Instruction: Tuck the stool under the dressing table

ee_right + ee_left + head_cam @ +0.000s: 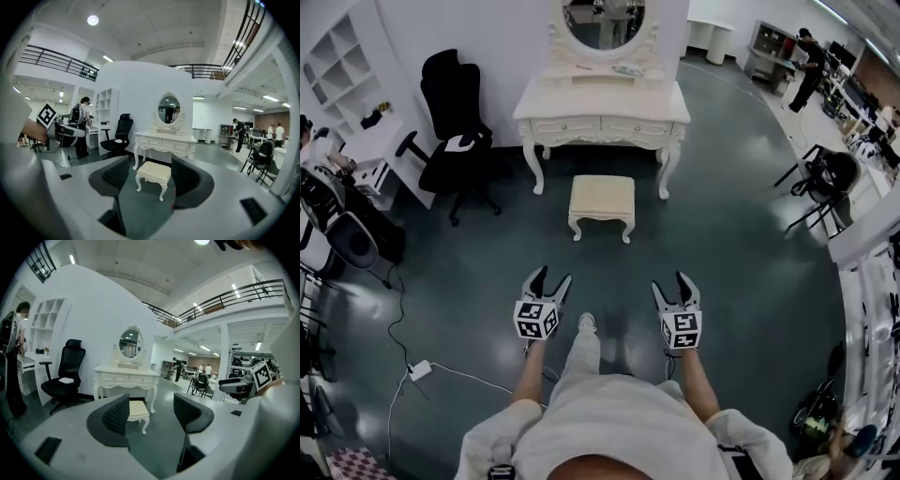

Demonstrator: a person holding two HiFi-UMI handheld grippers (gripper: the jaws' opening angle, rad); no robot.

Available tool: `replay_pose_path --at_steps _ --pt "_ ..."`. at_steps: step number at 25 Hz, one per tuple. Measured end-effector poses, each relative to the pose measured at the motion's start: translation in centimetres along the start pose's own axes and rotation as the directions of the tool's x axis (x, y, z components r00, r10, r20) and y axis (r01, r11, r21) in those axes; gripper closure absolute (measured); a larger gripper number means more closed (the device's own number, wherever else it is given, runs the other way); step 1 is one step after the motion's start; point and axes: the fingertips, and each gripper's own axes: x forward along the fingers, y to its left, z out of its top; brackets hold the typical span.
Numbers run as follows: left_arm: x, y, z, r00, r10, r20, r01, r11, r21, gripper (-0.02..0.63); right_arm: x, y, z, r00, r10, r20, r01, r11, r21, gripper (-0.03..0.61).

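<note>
A cream stool (601,203) with curved legs stands on the dark floor just in front of the white dressing table (602,112), outside its leg space. The table carries an oval mirror (604,23). My left gripper (548,282) and right gripper (672,285) hover side by side, short of the stool, both open and empty. In the left gripper view the stool (137,411) shows between the jaws of the left gripper (151,412), far off. The right gripper view shows the stool (153,176) framed between the jaws of the right gripper (149,174), with the table (166,143) behind.
A black office chair (450,131) stands left of the table. A white shelf and desk (356,103) line the left wall, with a person there. A power strip and cable (420,369) lie on the floor at the left. Folding chairs (825,178) and people occupy the right side.
</note>
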Motion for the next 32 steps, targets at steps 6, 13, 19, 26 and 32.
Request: replay_pose_path --at_steps 6,13,19,26,32 --pt "4.8 3.8 2.8 1.0 -0.007 0.003 0.007 1.0 -0.004 0.333 6.0 -1.3 2.7 1.0 -0.008 -0.01 0.008 1.0 0.004 0.324" --pt "10.9 9.0 5.0 1.0 -0.016 -0.015 0.015 1.0 -0.014 0.333 13.2 -2.8 5.2 0.999 -0.03 -0.027 0.03 1.0 0.0 0.33" --pt "16.3 13.3 6.9 0.999 -0.033 -0.023 0.033 0.999 -0.008 0.333 19.3 -3.6 6.9 0.998 -0.052 -0.039 0.052 0.999 0.0 0.338" --pt "21.6 17.4 8.3 0.998 -0.062 -0.028 0.062 0.998 -0.01 0.333 25.0 -4.6 7.9 0.995 -0.086 -0.053 0.086 0.996 0.006 0.342" --pt "24.3 19.7 9.5 0.997 -0.071 -0.02 0.071 0.997 -0.025 0.333 27.9 -5.1 9.0 0.993 -0.105 -0.056 0.105 0.994 0.0 0.351"
